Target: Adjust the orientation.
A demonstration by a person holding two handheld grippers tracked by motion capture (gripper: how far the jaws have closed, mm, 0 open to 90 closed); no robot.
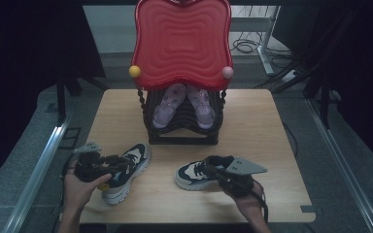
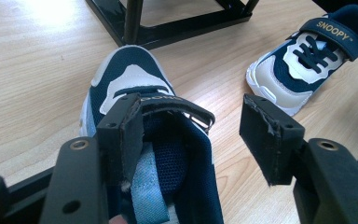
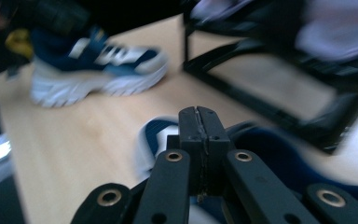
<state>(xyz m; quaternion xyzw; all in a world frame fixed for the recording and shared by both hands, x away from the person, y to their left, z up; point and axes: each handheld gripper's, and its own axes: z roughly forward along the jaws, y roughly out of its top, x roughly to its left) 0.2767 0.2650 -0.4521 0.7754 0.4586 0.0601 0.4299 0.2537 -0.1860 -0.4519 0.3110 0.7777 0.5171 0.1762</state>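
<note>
Two navy and white sneakers lie on the wooden table (image 1: 252,126). My left gripper (image 1: 121,162) reaches over the heel end of the left sneaker (image 1: 128,177). In the left gripper view its jaws (image 2: 191,121) stand open. One pad hangs over the mouth of that sneaker (image 2: 130,70) and the other over bare table beside it. My right gripper (image 1: 214,168) sits at the heel of the right sneaker (image 1: 192,174). In the right gripper view its pads (image 3: 200,123) are pressed together with nothing visible between them, above the blurred navy sneaker (image 3: 279,154).
A black shoe rack (image 1: 182,138) stands at the back middle of the table, with a pair of pale purple shoes (image 1: 170,104) on it. A red wavy tray (image 1: 182,43) tops the rack. Bare table lies to either side of the rack. The table's front edge runs just before both hands.
</note>
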